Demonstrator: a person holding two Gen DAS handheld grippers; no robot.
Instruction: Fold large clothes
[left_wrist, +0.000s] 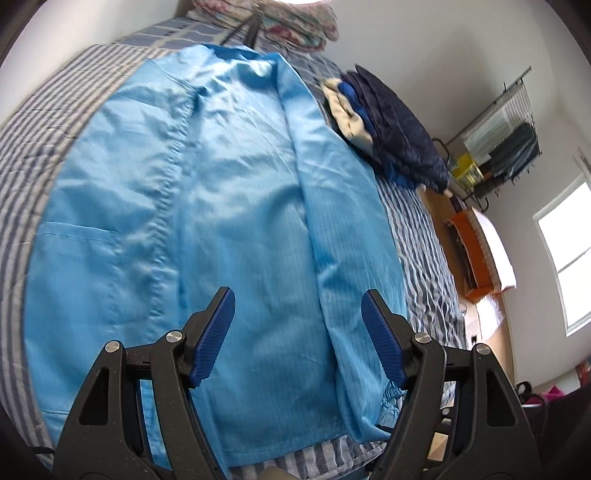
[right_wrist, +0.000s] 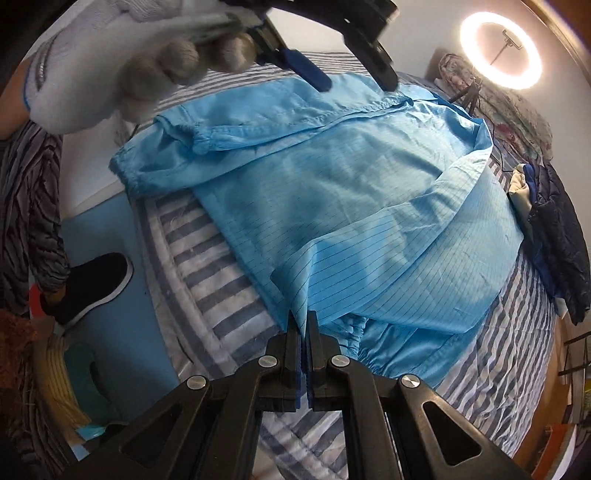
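A thin, slippery light-blue coat (left_wrist: 229, 192) lies spread on the striped bed (right_wrist: 207, 266). It looks light and floppy, best pinched at hems or seams. The right claw (right_wrist: 303, 325) is clenched on a fabric fold; the left claw (left_wrist: 297, 306) hangs released above it.

Scene brightly lit. Glare thrown by ring light (right_wrist: 501, 50) and window (left_wrist: 565, 254). Gloved hand (right_wrist: 122, 62) smeared by motion blur. Edges bent, corners blackened by fisheye. Soft shadows cast on fabric.
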